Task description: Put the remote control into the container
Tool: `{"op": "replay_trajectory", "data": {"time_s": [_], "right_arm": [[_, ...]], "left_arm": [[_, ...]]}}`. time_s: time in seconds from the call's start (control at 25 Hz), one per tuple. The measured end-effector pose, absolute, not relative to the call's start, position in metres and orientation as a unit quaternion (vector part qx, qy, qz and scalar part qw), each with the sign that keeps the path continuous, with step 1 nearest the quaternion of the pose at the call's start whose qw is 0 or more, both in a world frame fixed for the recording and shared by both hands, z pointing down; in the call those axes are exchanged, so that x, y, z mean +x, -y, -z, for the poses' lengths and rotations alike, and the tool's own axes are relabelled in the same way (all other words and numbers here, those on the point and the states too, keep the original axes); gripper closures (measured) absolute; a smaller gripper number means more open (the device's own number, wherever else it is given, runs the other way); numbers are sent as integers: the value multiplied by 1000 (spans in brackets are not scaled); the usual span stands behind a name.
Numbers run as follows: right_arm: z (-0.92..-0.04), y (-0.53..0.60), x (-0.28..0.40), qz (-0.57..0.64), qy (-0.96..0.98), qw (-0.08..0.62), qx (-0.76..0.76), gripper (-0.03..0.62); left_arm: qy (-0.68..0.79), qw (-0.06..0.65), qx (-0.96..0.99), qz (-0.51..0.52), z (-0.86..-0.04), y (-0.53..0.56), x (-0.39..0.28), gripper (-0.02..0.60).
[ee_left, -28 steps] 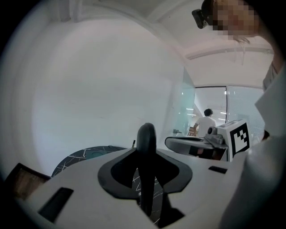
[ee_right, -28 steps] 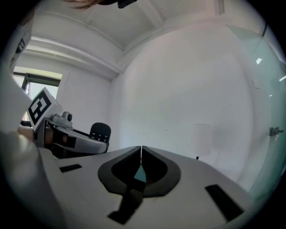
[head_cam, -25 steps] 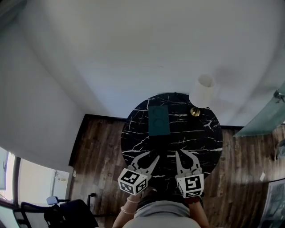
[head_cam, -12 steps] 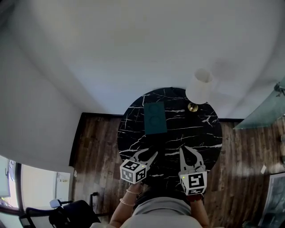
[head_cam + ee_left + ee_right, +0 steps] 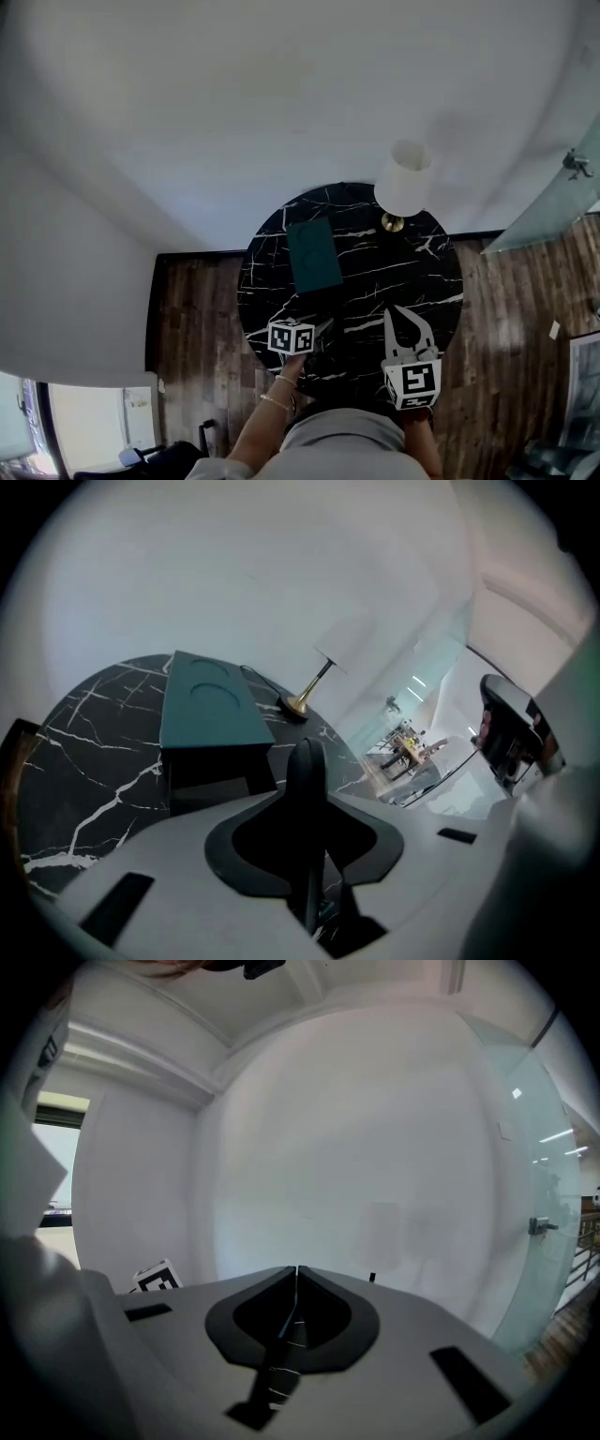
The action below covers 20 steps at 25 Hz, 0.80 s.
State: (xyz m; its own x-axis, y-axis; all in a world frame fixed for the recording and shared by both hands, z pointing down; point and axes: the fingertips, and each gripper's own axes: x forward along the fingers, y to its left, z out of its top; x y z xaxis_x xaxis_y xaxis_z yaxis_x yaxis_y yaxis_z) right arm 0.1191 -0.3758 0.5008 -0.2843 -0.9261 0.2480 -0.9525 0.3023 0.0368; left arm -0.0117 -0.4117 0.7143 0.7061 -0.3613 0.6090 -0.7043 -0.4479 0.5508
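Observation:
The teal container [image 5: 314, 255] lies on the left half of the round black marble table [image 5: 412, 281]. My left gripper [image 5: 323, 325] hovers over the table's near edge, just short of the container. In the left gripper view its jaws [image 5: 307, 799] are shut on a slim black remote control [image 5: 307, 761], seen edge-on, with the container [image 5: 211, 705] straight ahead. My right gripper [image 5: 401, 314] hangs over the near right of the table. Its jaws [image 5: 296, 1271] meet with nothing between them, and it faces the white wall.
A table lamp with a white shade [image 5: 403, 183] and brass base [image 5: 298, 703] stands at the table's far right, behind the container. White walls curve round behind the table. A glass partition [image 5: 544, 211] is to the right, and wood floor [image 5: 197, 309] surrounds the table.
My left gripper has moved forward over the table towards the container and turned, so its jaws show less in the head view. The right gripper has hardly shifted.

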Motion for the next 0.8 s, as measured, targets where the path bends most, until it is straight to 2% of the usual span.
{"op": "replay_trajectory", "data": {"time_s": [0.48,0.8], "right_arm": [[-516,386,143,-85,756,132,636,580],[-522,390,144,-91,751,136,640,580]], "left_arm": [[279,509,768,-272,-801,418,1,483],[305,493,755,-306,-819,424,1,482]]}}
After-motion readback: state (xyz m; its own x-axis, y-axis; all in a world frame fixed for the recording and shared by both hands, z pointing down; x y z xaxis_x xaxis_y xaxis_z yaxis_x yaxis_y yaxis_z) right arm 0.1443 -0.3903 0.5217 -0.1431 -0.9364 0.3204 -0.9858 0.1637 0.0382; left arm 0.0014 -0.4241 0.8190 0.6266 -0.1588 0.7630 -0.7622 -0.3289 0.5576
